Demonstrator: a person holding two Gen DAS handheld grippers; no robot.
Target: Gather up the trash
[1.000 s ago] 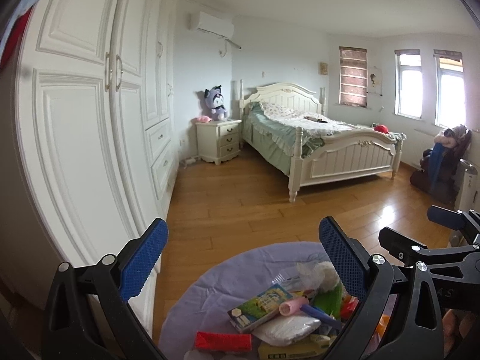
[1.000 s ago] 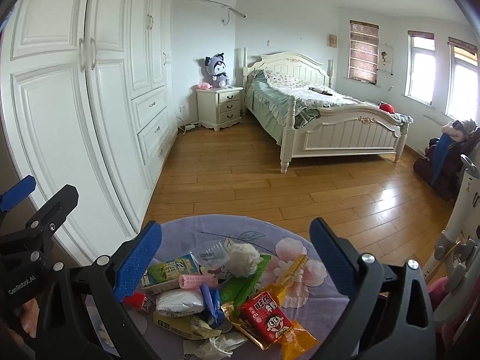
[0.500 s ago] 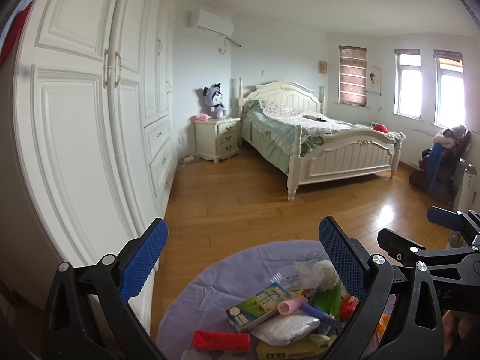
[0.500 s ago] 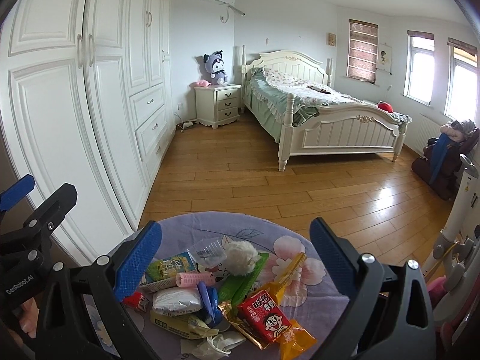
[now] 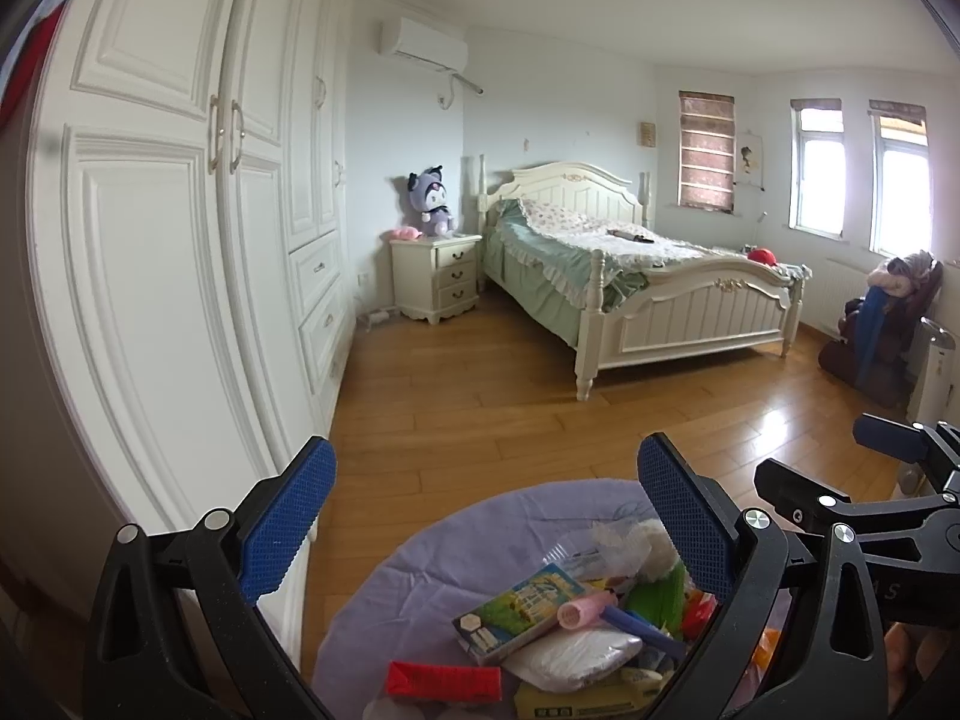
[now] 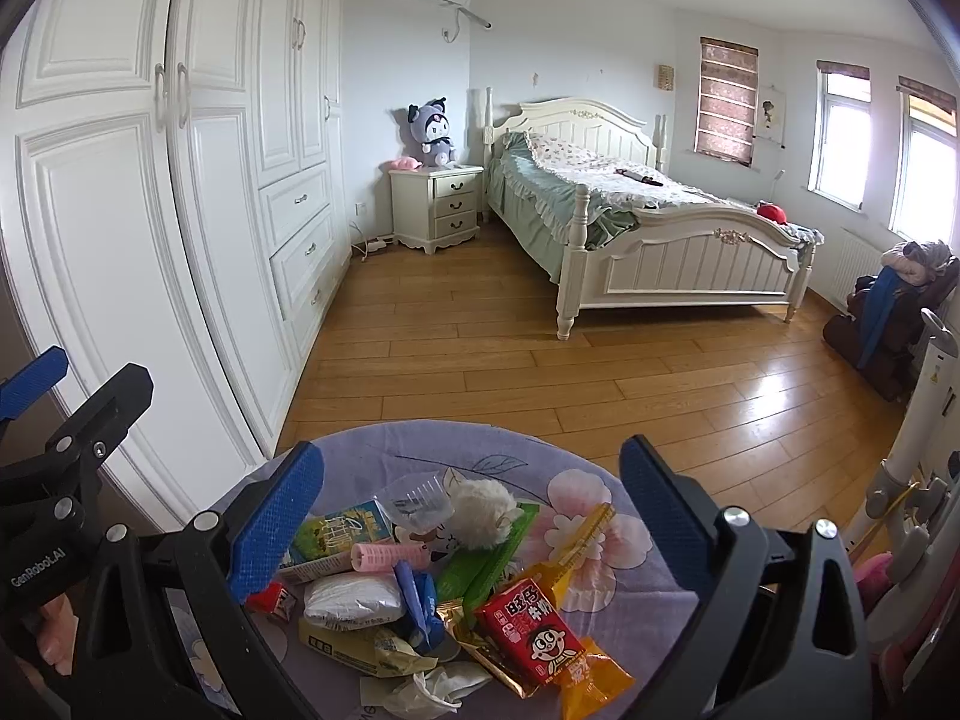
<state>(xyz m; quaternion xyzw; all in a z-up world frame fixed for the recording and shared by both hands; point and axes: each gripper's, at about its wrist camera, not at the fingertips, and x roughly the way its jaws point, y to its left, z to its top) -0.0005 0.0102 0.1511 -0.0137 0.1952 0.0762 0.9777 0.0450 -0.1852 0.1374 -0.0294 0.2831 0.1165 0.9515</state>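
Glossy wood floor (image 6: pixel 540 372), matt cloth tablecloth (image 6: pixel 600 588), shiny plastic snack wrappers (image 6: pixel 528 630).

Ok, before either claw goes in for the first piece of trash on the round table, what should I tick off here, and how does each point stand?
1. Left claw open: ok, blue pads wide apart, nothing between them.
2. Right claw open: ok, also holding nothing.
3. Trash pile within view of both cameras: ok, heaped on the purple tablecloth.
4. A top piece free to grab: ok, the red milk carton lies on top at the near edge.
5. Claws apart from each other: ok, side by side, not touching.
6. Bin or bag for the trash: cannot tell, none in either view.
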